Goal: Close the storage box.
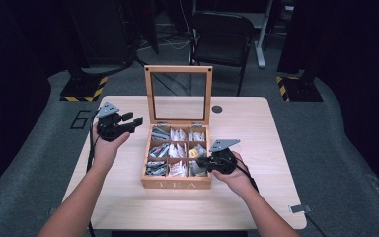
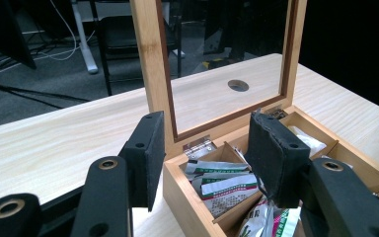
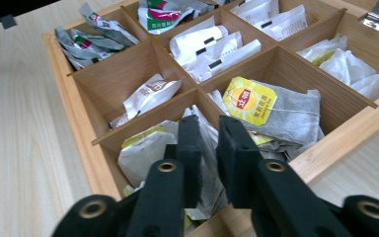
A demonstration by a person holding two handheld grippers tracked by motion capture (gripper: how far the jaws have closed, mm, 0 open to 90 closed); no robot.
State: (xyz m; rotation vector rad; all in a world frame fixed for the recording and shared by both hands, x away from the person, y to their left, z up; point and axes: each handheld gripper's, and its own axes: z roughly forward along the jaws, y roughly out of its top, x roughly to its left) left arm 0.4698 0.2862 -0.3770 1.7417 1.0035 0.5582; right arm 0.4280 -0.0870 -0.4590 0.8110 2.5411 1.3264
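Right gripper (image 3: 208, 129) jaws pinch upright tea bag (image 3: 208, 163); left gripper (image 2: 212, 148) jaws open, empty.

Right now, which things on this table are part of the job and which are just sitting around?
In use: tea box, its raised lid, the tea bag pinched by the right gripper, the open left gripper.
Idle: folding chair, table's cable hole.

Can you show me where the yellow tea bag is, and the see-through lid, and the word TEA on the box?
Yellow tea bag (image 3: 249, 101): right gripper view, on its round yellow label.
See-through lid (image 1: 148, 94): high view, on its left wooden frame.
Word TEA (image 1: 177, 184): high view, on the box's front wall.
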